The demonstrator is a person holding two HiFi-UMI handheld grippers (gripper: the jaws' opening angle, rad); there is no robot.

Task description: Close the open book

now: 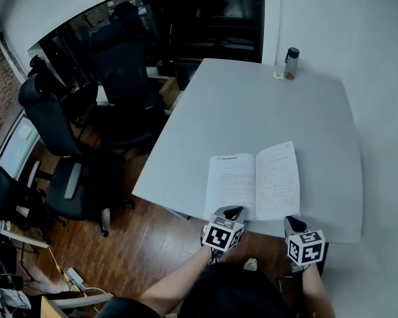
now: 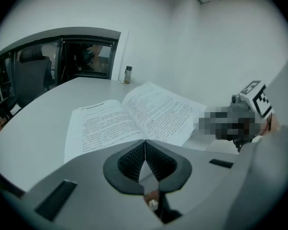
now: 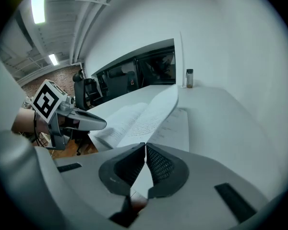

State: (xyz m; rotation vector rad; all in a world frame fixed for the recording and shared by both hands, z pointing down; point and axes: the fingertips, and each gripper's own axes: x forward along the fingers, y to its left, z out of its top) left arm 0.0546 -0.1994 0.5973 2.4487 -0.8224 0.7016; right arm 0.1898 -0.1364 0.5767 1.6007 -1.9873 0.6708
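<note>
Book [image 1: 255, 181] on table's [image 1: 252, 105] near edge; apparent bottle [image 1: 291, 63] far behind.

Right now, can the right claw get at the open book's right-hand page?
Probably yes: the right claw, shut and empty, sits just off the near right corner of the book, with nothing between them.

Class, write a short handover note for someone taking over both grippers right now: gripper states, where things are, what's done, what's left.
Left gripper: jaws shut, empty, just short of the book's near edge, by the left page.
Right gripper: jaws shut, nothing seen between them, by the book's near right corner.
Book: lying open, face up, close to the front edge of the table.
Done: nothing yet; the book is open.
Left: fold one half over the other so the book is closed.
</note>
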